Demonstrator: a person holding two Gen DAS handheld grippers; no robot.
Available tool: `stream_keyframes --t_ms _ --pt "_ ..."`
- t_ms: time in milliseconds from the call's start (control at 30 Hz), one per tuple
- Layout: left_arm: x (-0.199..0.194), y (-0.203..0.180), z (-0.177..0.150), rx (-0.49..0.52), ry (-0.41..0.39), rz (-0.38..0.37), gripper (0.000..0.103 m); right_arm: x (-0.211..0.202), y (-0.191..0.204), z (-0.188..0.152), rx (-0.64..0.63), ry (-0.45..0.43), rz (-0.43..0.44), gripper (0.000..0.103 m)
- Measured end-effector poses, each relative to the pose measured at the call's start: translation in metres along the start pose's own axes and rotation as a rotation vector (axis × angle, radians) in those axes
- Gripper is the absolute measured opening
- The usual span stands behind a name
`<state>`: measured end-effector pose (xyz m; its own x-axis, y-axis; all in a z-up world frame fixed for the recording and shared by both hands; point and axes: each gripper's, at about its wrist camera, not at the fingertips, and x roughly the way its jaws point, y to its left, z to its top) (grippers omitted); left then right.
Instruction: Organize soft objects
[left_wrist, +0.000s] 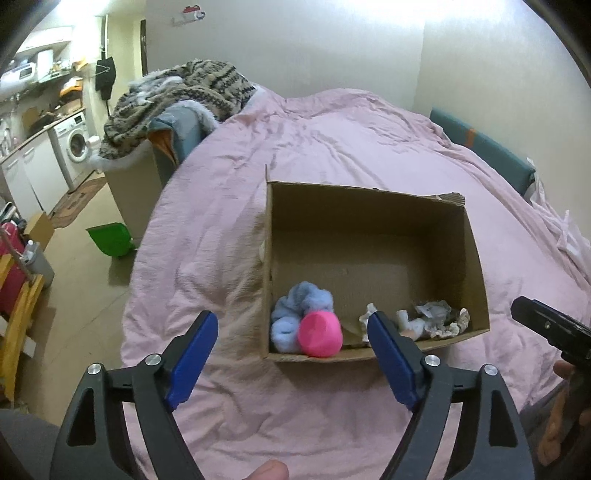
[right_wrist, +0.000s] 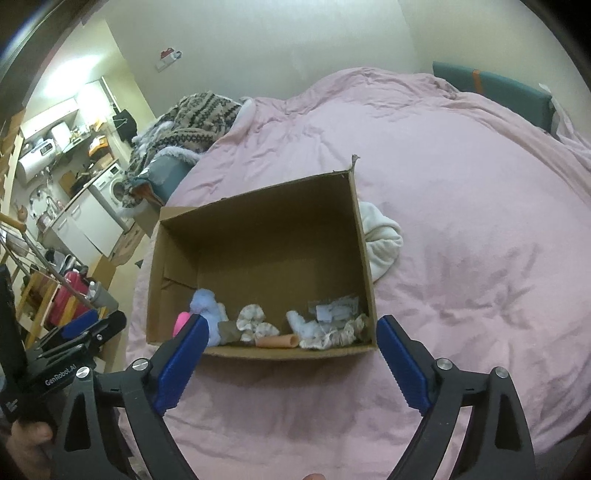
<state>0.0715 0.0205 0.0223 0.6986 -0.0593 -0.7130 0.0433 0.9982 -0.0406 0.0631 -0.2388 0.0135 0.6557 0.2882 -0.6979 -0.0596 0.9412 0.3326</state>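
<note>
An open cardboard box (left_wrist: 369, 221) (right_wrist: 258, 221) stands on the pink bedspread (left_wrist: 229, 206). Along its near wall lie a pink ball (left_wrist: 320, 333), a light blue fluffy piece (left_wrist: 295, 306), pale scrunchies (right_wrist: 253, 321), a peach tube (right_wrist: 277, 341) and white and grey cloth bits (left_wrist: 430, 317). A white fluffy cloth (right_wrist: 384, 240) lies on the bed against the box's right outer wall. My left gripper (left_wrist: 291, 343) is open and empty, just short of the box's near left corner. My right gripper (right_wrist: 291, 354) is open and empty in front of the box's near wall.
A patterned blanket (left_wrist: 177, 96) is heaped over the sofa arm at the bed's far left. A green dustpan (left_wrist: 110, 240) lies on the floor at left. A teal cushion (left_wrist: 480, 144) edges the bed's far right. The kitchen with a washing machine (left_wrist: 75, 142) is far left.
</note>
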Motion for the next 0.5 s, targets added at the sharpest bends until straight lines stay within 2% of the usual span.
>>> stream_keyframes --t_ms 167,367,500 --pt "-0.009 0.007 -0.006 -0.011 -0.021 0.028 0.099 -0.001 0.004 -0.014 0.004 -0.018 -0.023 0.103" --pt "-0.01 0.007 -0.012 -0.008 -0.035 0.038 0.102 0.002 0.011 -0.022 -0.007 -0.04 -0.049 0.103" --pt "-0.008 0.008 -0.013 -0.024 -0.036 0.038 0.102 0.0 0.019 -0.022 -0.066 -0.076 -0.096 0.103"
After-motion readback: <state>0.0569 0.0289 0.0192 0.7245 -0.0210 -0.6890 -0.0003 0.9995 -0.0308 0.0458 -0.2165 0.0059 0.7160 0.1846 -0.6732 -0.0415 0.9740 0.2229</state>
